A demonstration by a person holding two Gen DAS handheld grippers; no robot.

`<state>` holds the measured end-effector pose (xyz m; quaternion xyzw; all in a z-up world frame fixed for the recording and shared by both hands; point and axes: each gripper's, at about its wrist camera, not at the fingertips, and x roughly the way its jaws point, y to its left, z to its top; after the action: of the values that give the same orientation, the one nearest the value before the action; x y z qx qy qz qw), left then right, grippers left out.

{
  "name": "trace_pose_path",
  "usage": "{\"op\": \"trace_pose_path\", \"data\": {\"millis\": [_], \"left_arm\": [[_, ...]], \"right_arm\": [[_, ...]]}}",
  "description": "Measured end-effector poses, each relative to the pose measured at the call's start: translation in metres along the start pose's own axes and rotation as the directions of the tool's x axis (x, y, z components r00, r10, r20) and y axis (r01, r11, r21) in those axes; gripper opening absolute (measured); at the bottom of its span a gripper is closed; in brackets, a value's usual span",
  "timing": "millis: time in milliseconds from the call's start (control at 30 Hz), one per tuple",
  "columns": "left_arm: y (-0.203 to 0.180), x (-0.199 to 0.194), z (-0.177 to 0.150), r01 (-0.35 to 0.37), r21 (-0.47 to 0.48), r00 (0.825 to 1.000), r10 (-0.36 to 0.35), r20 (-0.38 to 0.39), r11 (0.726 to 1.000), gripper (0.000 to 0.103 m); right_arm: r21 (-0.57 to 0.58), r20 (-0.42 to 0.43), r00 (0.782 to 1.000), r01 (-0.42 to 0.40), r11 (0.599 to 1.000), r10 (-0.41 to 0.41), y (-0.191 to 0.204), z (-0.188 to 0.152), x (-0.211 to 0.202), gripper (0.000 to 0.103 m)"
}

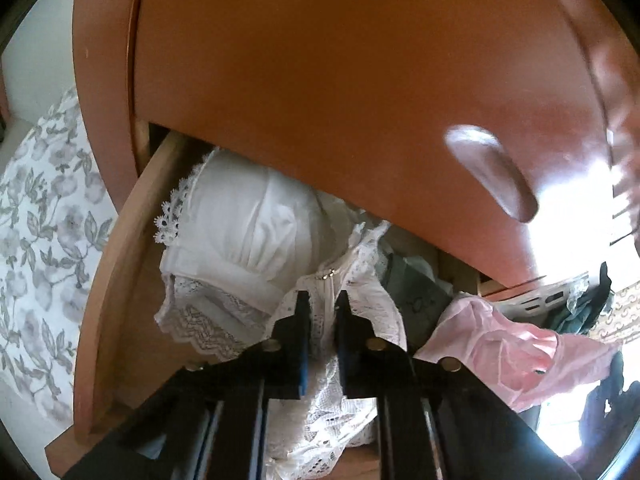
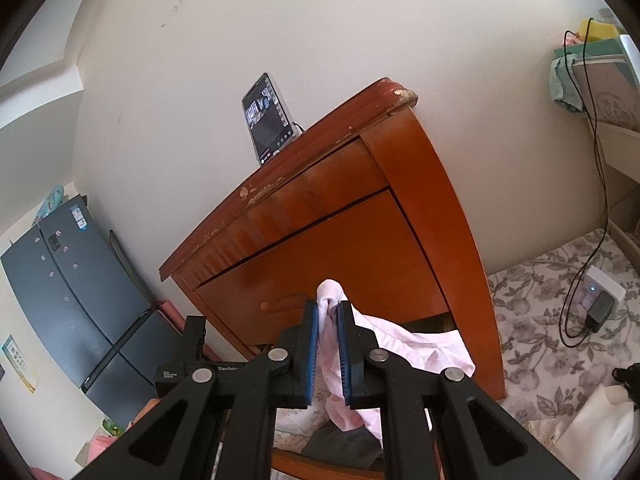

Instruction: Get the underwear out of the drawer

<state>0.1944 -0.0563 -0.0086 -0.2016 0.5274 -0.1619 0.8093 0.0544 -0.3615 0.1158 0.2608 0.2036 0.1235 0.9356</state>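
1. Underwear comes first: a white lace-trimmed piece (image 1: 320, 320) lies in the open wooden drawer (image 1: 120, 240), directly between my left jaws (image 1: 323, 300), which pinch its lace band.
2. That band's long axis runs near to far, along my fingers, so the lift should go up and toward me.
3. My right jaws (image 2: 328, 312) are pressed on a pale pink cotton pair (image 2: 400, 348), already out of the drawer.
4. An overhanging orange-brown cabinet front (image 1: 340, 100) covers the drawer's far part; folded white cloth (image 1: 248, 220) sits just left and could snag.
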Motion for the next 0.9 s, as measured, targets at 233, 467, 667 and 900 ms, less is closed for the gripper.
{"op": "trace_pose_path", "data": {"millis": [233, 467, 667, 900], "left_arm": [[-0.019, -0.043, -0.009, 0.025, 0.066, 0.993, -0.032, 0.11, 0.998, 0.007], [-0.049, -0.101, -0.012, 0.03, 0.168, 0.964, -0.073, 0.256, 0.985, 0.0], [-0.058, -0.088, -0.006, -0.028, 0.177, 0.979, -0.009, 0.204, 0.984, 0.0], [-0.017, -0.023, 0.023, -0.094, 0.043, 0.995, 0.095, -0.023, 0.995, 0.054]], "right_arm": [[0.002, 0.008, 1.0, -0.008, 1.0, 0.008, -0.001, 0.0, -0.004, 0.01], [0.002, 0.045, 0.998, -0.051, 0.999, 0.051, 0.001, 0.005, -0.018, 0.01], [-0.012, 0.058, 0.996, -0.068, 0.998, 0.068, 0.007, 0.007, -0.026, 0.01], [-0.006, 0.059, 0.997, -0.059, 0.998, 0.059, 0.004, 0.008, -0.028, 0.01]]}}
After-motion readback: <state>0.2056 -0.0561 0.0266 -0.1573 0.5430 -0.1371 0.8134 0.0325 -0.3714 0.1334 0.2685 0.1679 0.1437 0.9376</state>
